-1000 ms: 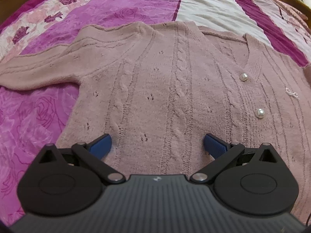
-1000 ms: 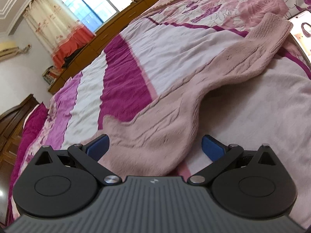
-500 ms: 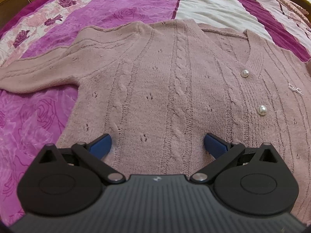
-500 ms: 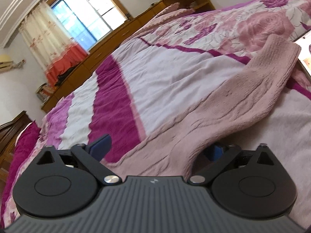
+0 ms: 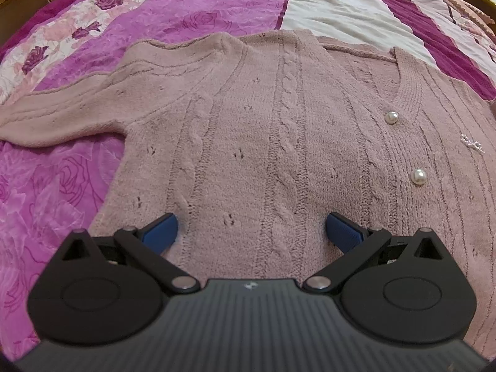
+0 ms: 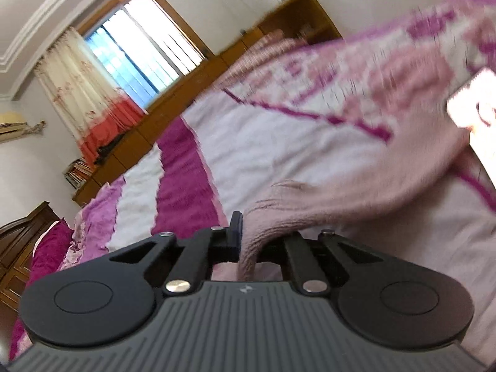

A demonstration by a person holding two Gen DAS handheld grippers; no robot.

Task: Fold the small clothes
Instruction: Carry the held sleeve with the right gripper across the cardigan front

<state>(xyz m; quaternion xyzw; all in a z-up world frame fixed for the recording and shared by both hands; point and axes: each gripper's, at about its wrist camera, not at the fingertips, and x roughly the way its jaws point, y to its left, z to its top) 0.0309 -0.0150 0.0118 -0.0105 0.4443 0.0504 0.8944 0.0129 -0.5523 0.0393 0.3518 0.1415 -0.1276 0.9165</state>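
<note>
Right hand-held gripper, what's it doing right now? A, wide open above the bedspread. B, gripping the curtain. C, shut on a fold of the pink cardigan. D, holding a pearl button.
C: in the right wrist view the right hand-held gripper has its jaws drawn together on a bunched fold of the pink cardigan, which trails away across the bedspread.

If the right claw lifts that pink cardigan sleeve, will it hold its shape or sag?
Probably sag: the sleeve already drapes limply from the right claw, shut on it. The cardigan looks like soft cable knit, so it likely stretches and trails. Its fuzzy surface probably resists slipping.
</note>
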